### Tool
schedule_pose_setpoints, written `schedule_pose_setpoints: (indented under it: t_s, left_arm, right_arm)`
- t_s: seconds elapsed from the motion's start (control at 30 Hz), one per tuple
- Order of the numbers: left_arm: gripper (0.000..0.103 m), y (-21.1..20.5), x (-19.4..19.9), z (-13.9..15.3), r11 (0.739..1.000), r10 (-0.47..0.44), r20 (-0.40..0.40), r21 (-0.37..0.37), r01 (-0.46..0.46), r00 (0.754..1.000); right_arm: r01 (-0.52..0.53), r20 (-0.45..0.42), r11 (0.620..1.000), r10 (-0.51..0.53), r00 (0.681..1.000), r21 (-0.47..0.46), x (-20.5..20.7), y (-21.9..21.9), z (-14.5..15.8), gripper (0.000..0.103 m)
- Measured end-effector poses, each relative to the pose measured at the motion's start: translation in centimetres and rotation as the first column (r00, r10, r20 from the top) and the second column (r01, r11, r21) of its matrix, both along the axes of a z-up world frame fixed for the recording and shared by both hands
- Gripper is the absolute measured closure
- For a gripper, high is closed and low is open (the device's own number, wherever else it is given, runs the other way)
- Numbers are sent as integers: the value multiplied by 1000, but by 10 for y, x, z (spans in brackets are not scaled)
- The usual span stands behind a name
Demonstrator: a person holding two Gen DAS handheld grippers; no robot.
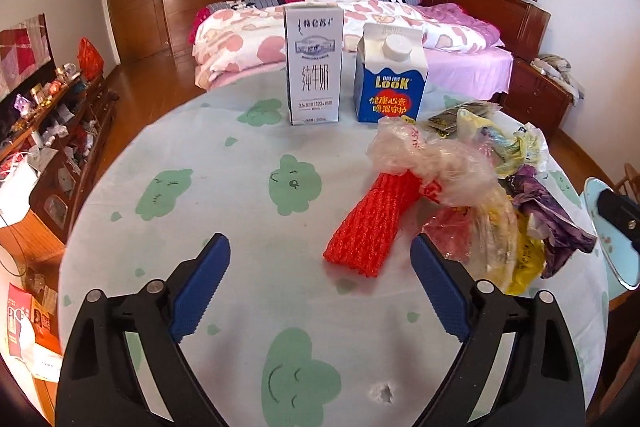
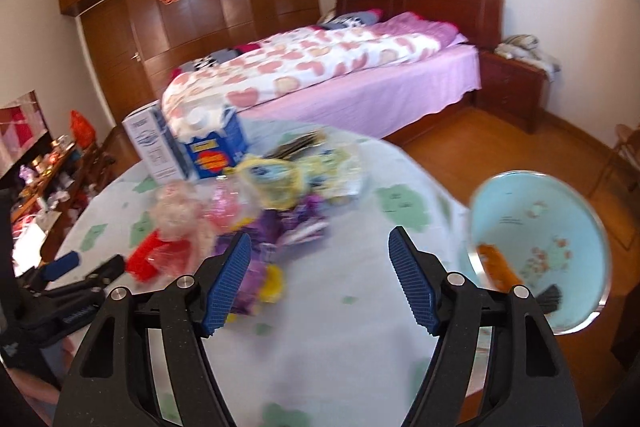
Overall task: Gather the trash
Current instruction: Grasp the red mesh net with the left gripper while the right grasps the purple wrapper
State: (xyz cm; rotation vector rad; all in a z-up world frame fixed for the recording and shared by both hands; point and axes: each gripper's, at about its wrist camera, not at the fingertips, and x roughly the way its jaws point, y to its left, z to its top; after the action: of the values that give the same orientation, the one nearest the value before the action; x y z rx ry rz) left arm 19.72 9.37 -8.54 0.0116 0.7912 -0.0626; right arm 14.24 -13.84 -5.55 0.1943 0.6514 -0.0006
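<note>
A heap of trash sits on the round table (image 1: 224, 187), towards its right half: a red foam net sleeve (image 1: 370, 223) lying flat, a crumpled clear plastic bag (image 1: 436, 163) resting on its far end, and yellow and purple wrappers (image 1: 536, 211) piled just beyond. The left gripper (image 1: 320, 259) hovers low over the cloth with its jaws spread wide and empty; the red sleeve's near end lies between the blue pads, closer to the right one, not touched by either. The right gripper (image 2: 320, 255) is likewise wide apart and holds nothing, the blurred heap just ahead on its left. A pale blue bin (image 2: 560, 211) stands off the table's right edge. Behind the heap stand a white milk carton (image 1: 314, 67) and a blue carton (image 1: 390, 79).
</note>
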Motion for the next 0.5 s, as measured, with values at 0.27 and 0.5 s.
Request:
schedule_pose_setpoints:
  t_s: [0.27, 0.5]
  left_arm:
    - [18, -4, 26, -11, 1000, -4, -40, 5, 4, 999]
    - [27, -15, 51, -21, 999, -34, -90, 0, 34, 995]
  right_arm:
    - [-55, -122, 995, 65, 990, 85, 38, 24, -25, 32]
    - [-98, -139, 987, 116, 983, 131, 37, 21, -32, 71]
